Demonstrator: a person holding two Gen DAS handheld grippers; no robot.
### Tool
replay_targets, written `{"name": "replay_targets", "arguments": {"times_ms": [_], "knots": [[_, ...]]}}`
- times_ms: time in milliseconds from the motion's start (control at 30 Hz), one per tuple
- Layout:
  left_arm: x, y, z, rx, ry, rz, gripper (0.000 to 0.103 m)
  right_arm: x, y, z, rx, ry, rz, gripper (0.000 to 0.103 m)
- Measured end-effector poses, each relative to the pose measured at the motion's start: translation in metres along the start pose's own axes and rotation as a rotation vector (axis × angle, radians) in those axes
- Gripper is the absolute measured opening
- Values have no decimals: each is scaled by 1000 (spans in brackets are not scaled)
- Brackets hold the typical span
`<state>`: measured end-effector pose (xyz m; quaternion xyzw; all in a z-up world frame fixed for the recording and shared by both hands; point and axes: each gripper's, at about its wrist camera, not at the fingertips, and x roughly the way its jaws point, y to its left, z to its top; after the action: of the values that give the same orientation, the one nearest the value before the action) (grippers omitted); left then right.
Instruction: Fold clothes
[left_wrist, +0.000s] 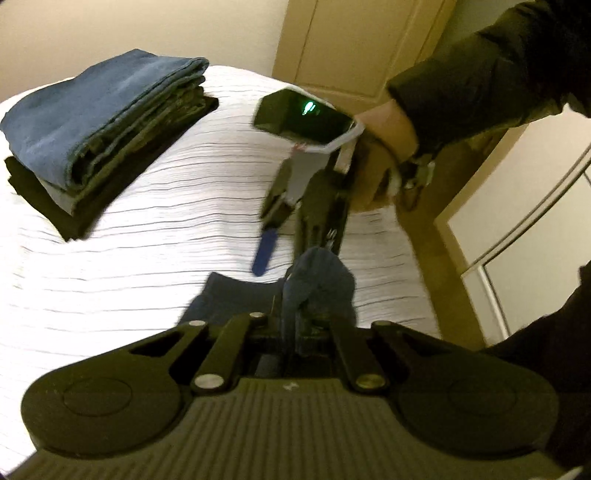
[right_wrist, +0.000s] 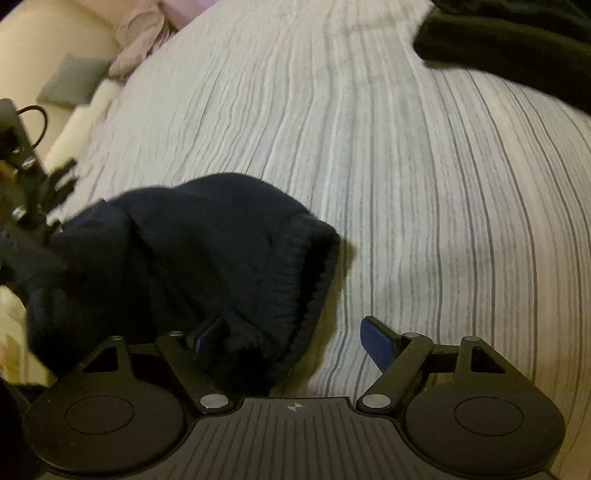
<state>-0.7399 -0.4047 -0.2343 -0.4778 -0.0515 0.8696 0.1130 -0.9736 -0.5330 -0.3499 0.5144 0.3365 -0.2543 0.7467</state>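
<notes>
A small dark navy knit garment (right_wrist: 192, 258) with a ribbed hem hangs bunched just above the striped bedcover (right_wrist: 406, 184). My left gripper (left_wrist: 295, 314) is shut on one end of it (left_wrist: 317, 280); the cloth hides the fingertips. In the right wrist view the left gripper (right_wrist: 33, 221) holds that end at the far left. My right gripper (right_wrist: 291, 339) is open, with the garment's lower edge draped over its left finger pad (right_wrist: 208, 336). Its right pad (right_wrist: 376, 343) is bare. In the left wrist view the right gripper (left_wrist: 288, 254) points down at the cloth, held by a hand (left_wrist: 384, 147).
A stack of folded clothes (left_wrist: 99, 122), blue on top and black beneath, sits at the bed's far left. A black garment (right_wrist: 509, 44) lies at the top right of the right wrist view. Pillows (right_wrist: 140, 40) and a beige wall lie beyond. Closet doors (left_wrist: 351, 44) stand behind the bed.
</notes>
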Motion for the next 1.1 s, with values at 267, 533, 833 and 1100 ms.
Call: {"name": "replay_targets", "arguments": {"times_ms": [267,533,833,1100], "knots": [[5,23,-4,-21,7,-6,2,-62,-33,-21,318,-367,283,79],[4,22,-9,-30,-3,-20,2,-17,-2,12,91,-154,518,79],[50,40,-13,-54,87,13,2,28,3,-7,36,122,449,78],[62,63,-2,-39,84,35,2,21,-14,-7,171,7,466,78]]}}
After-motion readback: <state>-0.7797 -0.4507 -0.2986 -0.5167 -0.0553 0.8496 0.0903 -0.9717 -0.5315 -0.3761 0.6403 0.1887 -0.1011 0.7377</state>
